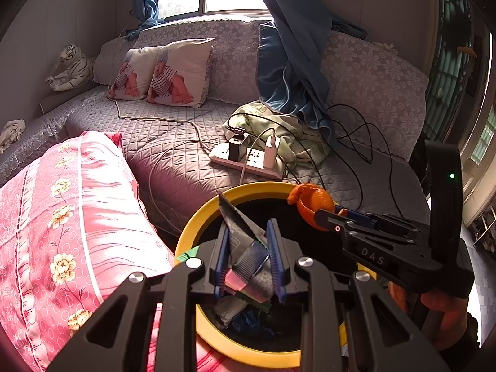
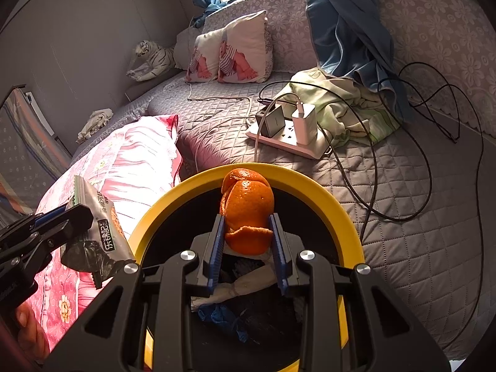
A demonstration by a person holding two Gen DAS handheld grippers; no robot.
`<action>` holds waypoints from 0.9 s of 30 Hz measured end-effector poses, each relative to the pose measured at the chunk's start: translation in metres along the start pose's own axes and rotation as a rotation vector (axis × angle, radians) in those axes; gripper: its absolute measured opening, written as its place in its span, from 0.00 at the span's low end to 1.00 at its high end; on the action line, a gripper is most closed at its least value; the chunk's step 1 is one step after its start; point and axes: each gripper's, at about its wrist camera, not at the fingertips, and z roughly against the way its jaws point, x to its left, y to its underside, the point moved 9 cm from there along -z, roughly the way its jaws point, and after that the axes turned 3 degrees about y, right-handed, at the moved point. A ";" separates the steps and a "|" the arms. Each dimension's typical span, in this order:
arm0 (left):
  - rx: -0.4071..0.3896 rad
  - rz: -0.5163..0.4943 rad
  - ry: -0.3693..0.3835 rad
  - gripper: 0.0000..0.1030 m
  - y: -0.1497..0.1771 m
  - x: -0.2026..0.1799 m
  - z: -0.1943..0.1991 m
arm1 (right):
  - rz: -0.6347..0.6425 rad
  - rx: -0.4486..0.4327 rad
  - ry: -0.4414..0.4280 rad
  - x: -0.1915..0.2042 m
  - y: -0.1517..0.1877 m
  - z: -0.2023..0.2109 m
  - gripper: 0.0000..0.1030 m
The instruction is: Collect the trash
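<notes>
My left hand-held gripper [image 1: 249, 254] clamps snack wrapper [image 1: 245, 248]; right hand-held gripper [image 2: 248, 241] clamps orange peel [image 2: 248, 210], both frame centre above yellow-rimmed bin [image 2: 310, 183].

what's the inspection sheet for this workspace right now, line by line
surface: grey quilted bed cover, pink floral quilt at its left edge
job's things: yellow-rimmed bin with trash already inside; orange peel and snack wrapper both held over it
clutter: green cloth, two baby-print pillows, toy tiger, small rag
grippers: left gripper shut on the wrapper; right gripper shut on the peel
cables: power strip with two chargers plugged in; black cables loop over the bed, a white one runs toward the pillows
surroundings: window with blue curtain, floral lace backrest
</notes>
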 end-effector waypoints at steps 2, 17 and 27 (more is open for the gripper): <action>0.002 0.004 0.001 0.22 0.001 0.001 -0.001 | 0.000 -0.002 0.005 -0.001 -0.001 0.001 0.26; -0.016 0.108 -0.043 0.45 0.003 0.038 0.018 | -0.019 -0.031 0.040 -0.005 -0.012 0.017 0.35; -0.095 0.173 -0.099 0.44 0.009 0.083 0.067 | 0.026 -0.061 0.049 0.018 -0.021 0.033 0.35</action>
